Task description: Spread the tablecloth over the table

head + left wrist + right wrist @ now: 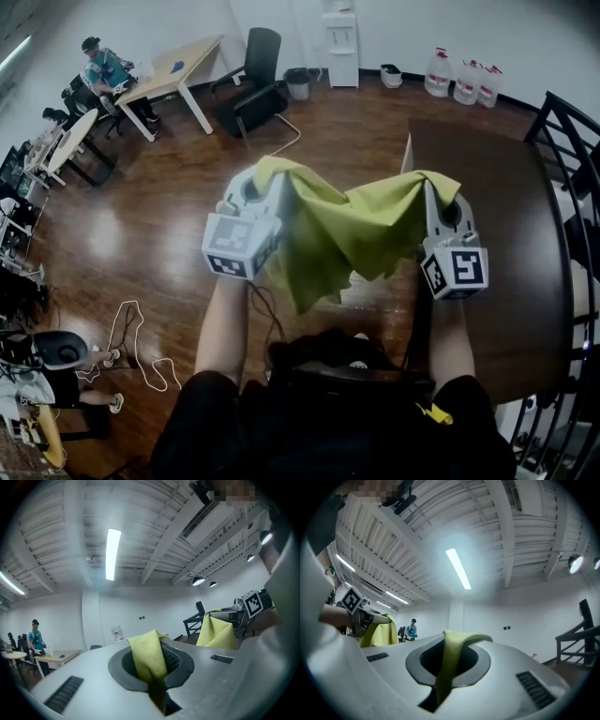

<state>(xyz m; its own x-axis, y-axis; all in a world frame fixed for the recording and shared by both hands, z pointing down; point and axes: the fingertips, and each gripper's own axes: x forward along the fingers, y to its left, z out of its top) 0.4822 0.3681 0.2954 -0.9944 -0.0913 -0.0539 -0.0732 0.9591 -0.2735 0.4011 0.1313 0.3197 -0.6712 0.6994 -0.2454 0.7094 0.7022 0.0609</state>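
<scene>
We hold a gripper in each hand, side by side and near each other at chest height, with the yellow-green cloth strung between them. The left gripper has its jaws pressed together on one bunched corner of the cloth; in its own view the fabric rises out of the closed slot and folds over the dark pads. The right gripper pinches another corner the same way, a narrow strip of cloth coming up between its closed jaws. Between the two grips the cloth sags in loose folds, and one pointed flap hangs down toward our body. It is in the air, not lying on anything. The dark brown table stands to our right, bare, and the right gripper sits over its near left edge in the head view, while most of the cloth hangs over the wooden floor. Farther off stand a black chair and water jugs along the wall.
</scene>
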